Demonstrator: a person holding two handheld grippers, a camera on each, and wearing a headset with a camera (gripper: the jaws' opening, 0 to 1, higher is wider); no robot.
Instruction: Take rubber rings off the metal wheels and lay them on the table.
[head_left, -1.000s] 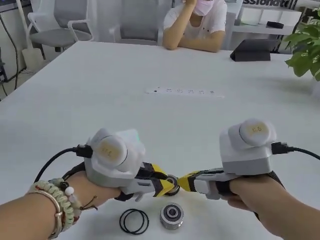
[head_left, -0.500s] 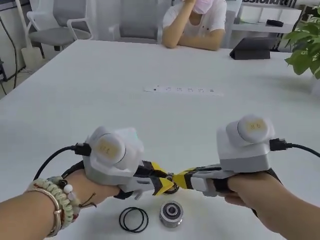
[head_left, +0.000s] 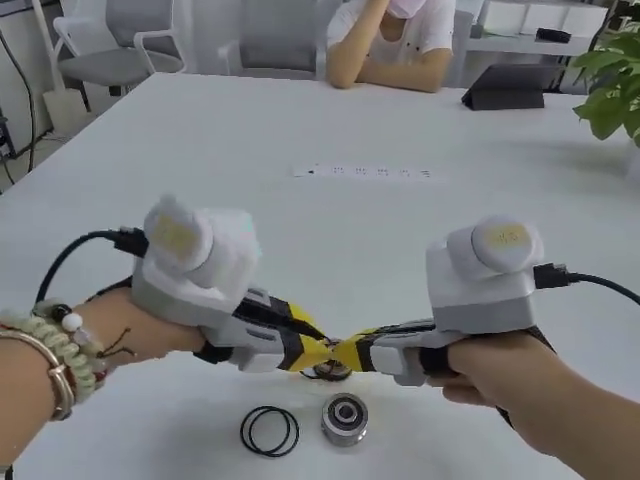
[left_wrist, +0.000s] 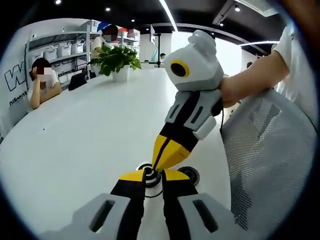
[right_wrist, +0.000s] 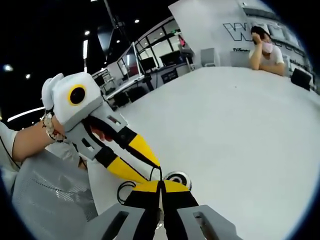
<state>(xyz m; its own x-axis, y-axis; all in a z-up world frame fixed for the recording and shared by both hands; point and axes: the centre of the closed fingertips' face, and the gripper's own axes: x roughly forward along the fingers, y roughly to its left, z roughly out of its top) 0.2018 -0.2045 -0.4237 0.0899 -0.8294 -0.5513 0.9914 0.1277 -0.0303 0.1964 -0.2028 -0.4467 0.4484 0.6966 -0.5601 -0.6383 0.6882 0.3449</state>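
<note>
Plainly two metal wheels (head_left: 344, 418), two rubber rings (head_left: 269, 431) (both loose).

White power strip (head_left: 362, 172) lies flat, well apart from a dark case (head_left: 510, 98). Seated person (head_left: 395, 40) beyond it; grey chair (head_left: 115, 68) far left, leafy plant (head_left: 612, 95) far right.

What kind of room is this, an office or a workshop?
Most likely an office or lab meeting room. There is a big white table with swivel office chairs at its far end, shelves of storage boxes along a wall, and a potted plant for decoration.
</note>
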